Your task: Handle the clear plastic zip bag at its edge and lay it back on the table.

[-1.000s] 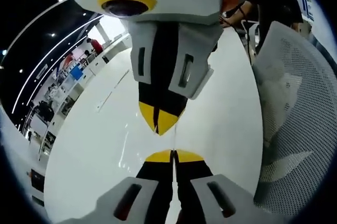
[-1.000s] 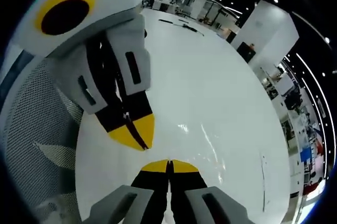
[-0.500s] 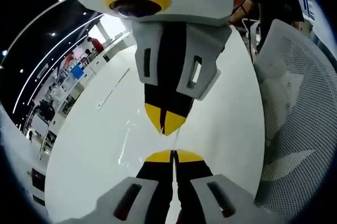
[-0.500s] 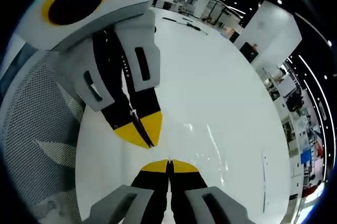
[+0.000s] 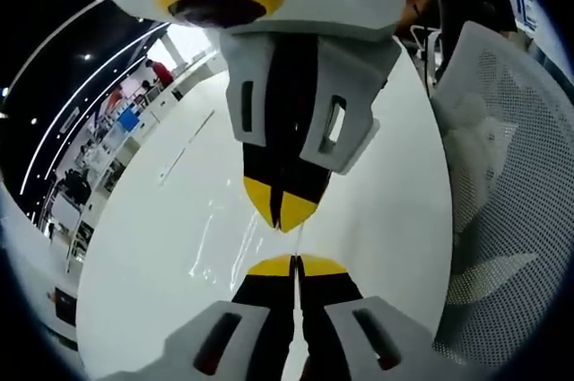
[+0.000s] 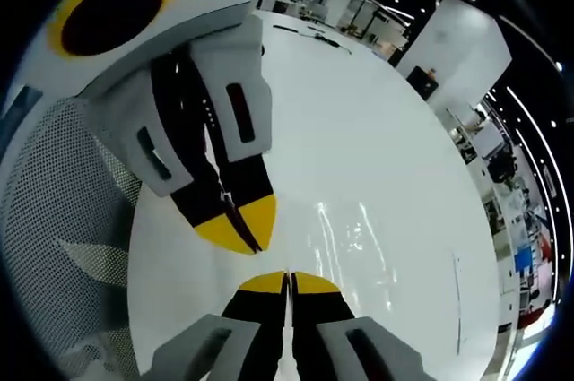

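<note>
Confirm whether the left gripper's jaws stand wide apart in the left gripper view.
No: the left gripper has its yellow-tipped jaws pressed together, facing the right gripper over the white table.

Clear zip bag [image 5: 235,239], barely visible glints, over white table [image 5: 143,255].

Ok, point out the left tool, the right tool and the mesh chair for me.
left tool [image 5: 294,262]: left gripper view, midway between its own yellow tips.
right tool [image 6: 289,279]: right gripper view, midway between its own yellow tips.
mesh chair [image 5: 516,220]: left gripper view, on the perforated white backrest.
</note>
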The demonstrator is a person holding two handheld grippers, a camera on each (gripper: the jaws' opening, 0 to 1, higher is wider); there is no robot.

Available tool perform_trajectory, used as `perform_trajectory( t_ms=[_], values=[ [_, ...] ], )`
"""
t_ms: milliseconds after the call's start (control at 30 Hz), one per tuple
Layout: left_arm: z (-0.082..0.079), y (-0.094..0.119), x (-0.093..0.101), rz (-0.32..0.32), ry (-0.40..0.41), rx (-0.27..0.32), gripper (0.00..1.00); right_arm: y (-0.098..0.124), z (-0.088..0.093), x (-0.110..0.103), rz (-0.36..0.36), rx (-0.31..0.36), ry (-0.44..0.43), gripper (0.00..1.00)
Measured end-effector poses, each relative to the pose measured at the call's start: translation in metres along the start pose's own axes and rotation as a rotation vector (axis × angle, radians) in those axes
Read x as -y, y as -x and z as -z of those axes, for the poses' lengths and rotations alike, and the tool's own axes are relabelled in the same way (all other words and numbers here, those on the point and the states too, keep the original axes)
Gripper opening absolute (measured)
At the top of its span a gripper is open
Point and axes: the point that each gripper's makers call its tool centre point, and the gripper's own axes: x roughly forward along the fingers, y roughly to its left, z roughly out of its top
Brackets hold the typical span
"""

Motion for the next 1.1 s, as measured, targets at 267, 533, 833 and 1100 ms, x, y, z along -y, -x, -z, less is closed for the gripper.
perform_trajectory(
  t_ms=[267, 533, 833, 1100],
  values=[
    [0.006, 0.0, 0.009, 0.011, 0.008, -0.008, 0.0, -0.006, 0.001, -0.01, 0.002, 0.004, -0.008, 0.0],
    [0.012, 0.003, 0.014, 0.022, 0.046, -0.015, 0.02, -0.014, 0.003, -0.018, 0.021, -0.009, -0.022, 0.0],
    [0.016, 0.015, 0.013, -0.007, 0.115, -0.012, 0.07, -0.02, 0.007, -0.02, 0.027, -0.019, -0.052, 0.0],
    [0.023, 0.026, 0.012, -0.042, 0.181, -0.008, 0.13, -0.021, 0.012, -0.021, 0.027, -0.013, -0.137, 0.0]
  ],
)
